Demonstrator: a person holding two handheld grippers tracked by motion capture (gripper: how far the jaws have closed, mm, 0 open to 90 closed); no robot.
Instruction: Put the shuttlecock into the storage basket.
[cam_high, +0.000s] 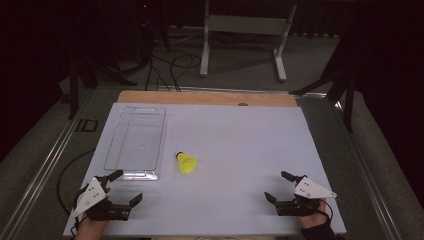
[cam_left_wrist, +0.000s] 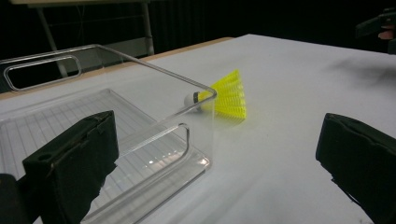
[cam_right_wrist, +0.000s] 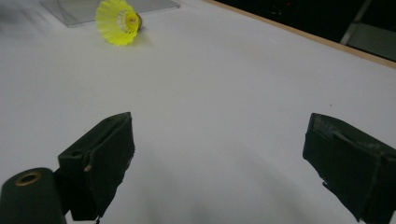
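Jaws first: the left gripper (cam_high: 126, 186) has its two black jaws spread wide with nothing between them, and the right gripper (cam_high: 278, 187) matches it, jaws parted and bare over the table

Biggest thing out there is the broad white rectangular tabletop (cam_high: 235, 145), with a strip of light wooden edge (cam_high: 200, 97) running along its far side. Both grippers sit near its close edge, the left one at the left corner, the right one at the right corner, well apart from each other, each held in a hand coming up from the bottom of the high view

Next down in size, the clear plastic rectangular tray (cam_high: 136, 142) lies flat on the left half of the table, long side running away from the person. In the left gripper view its near corner (cam_left_wrist: 205, 93) stands just ahead of the left jaw, a cut-out handle showing in the near wall

Smallest of the lot, the bright yellow plastic shuttlecock (cam_high: 187, 162) lies on its side on the white surface, just beside the tray's near right corner, outside the tray. Its skirt flares towards the right gripper (cam_right_wrist: 116, 21); the pale cork end points back towards the tray. It lies apart from both grippers, nearer the left
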